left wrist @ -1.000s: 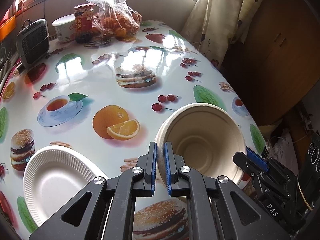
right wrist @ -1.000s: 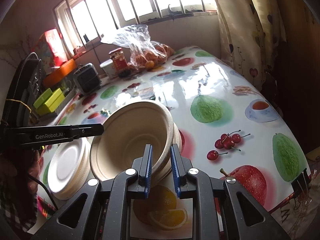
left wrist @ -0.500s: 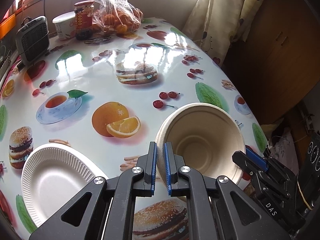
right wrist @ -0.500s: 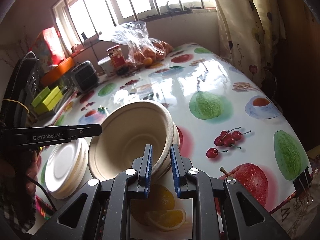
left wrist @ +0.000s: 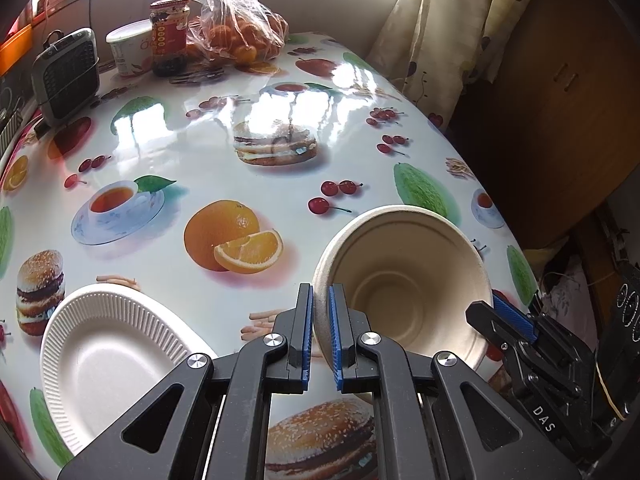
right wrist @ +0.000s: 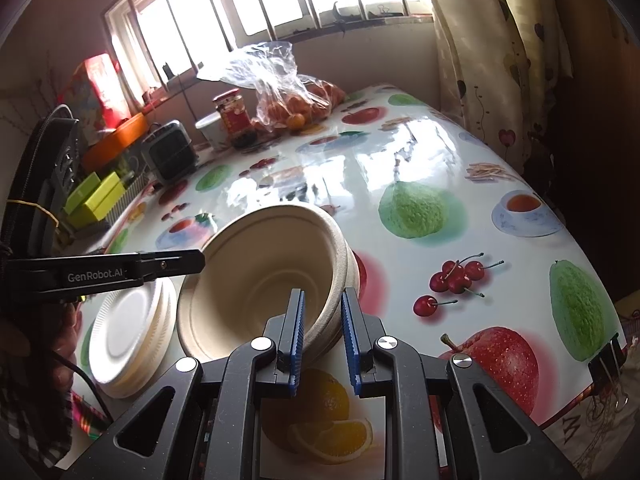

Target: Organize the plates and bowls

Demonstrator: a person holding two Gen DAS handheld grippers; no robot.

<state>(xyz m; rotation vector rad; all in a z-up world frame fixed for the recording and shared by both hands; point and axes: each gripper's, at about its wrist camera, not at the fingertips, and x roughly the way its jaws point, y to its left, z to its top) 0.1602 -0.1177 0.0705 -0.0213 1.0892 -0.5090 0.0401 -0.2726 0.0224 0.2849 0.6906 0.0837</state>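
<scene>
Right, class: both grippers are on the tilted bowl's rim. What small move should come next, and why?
Probably lower the bowl level onto the tablecloth beside the plates. The left gripper and right gripper clamp opposite sides of its rim, it is tilted, and the plates sit stacked just to its left.

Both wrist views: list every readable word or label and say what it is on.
"GenRobot.AI": side of the left gripper, seen in the right wrist view.
"DAS": body of the right gripper, seen in the left wrist view.
Red jar label: print too small to read.
White tub: markings blurred.
</scene>
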